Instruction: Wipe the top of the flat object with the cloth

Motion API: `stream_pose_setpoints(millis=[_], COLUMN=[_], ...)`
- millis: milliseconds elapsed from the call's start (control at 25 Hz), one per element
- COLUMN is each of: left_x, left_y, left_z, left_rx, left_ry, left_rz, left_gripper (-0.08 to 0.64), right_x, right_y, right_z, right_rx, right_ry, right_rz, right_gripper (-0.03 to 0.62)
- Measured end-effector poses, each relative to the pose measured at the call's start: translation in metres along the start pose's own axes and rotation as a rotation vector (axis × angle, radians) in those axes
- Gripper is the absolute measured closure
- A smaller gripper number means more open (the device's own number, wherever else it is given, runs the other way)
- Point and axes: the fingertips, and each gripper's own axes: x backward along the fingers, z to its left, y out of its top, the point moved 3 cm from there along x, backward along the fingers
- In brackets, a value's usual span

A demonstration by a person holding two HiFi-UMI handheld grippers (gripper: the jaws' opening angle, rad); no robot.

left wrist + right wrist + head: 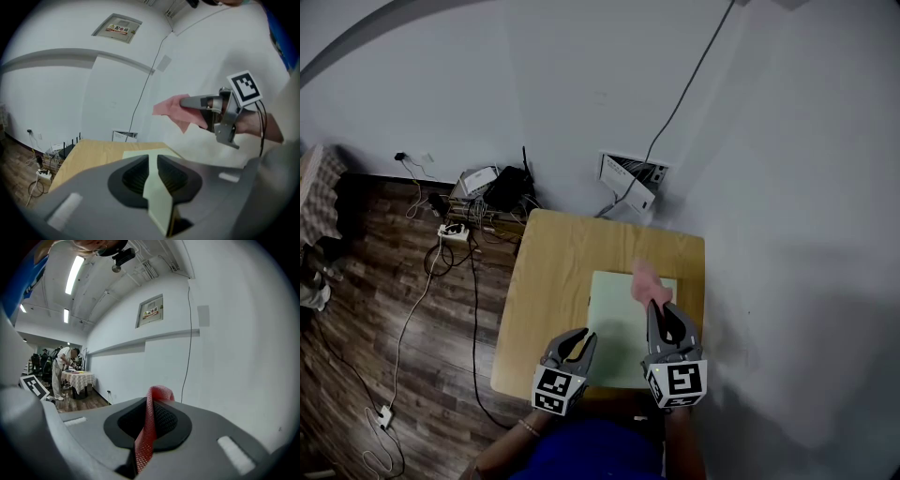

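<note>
Holding a pink cloth (644,279) clamped between the jaws of the right gripper (662,314), with the loose end poking out past the tips, above the far right part of a pale green board (614,323). Lying flat on a small wooden table (553,281), toward its right side and square to its edges: that board, bare on top, nothing else on it. Left gripper (578,339) low at the board's near left corner, jaws only a narrow slit apart, gripping nothing, with a strip of the board and its near edge visible through the slit; impossible to tell whether touching it or just above. Judging from this, barely begun: cloth in hand and over the board, but raised well clear of the surface in the left gripper view, and no visible sign of a wiped stretch. Left to do, by the look of it: lowering the cloth onto the board, sweeping it across the whole top, perhaps steadying the board with the left gripper meanwhile.
</note>
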Motion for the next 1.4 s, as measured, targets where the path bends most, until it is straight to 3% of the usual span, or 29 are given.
stream_pose_setpoints(millis=[360,560,960,1400], left_x=[-0.022,-0.027,-0.031,-0.028], left_y=[-0.063,-0.085,-0.097,-0.100], left_z=[0.000,-0.004,-0.008,-0.009], left_rx=[-0.064,-0.115,-0.170,-0.194], left_ry=[-0.047,-0.063,-0.058,-0.034], left_rz=[0.214,0.275,0.260,0.250], left_gripper=[0.442,0.446,0.451,0.446], right_x=[-0.049,-0.078,-0.130,-0.153], right_y=[-0.041,-0.066,-0.110,-0.162], right_z=[0.009,0.019,0.037,0.065], right_rx=[0.079,0.114,0.174,0.378], right_ry=[0.059,0.110,0.183,0.255], right_rz=[0.117,0.169,0.281,0.442], right_gripper=[0.577,0.576,0.577,0.575])
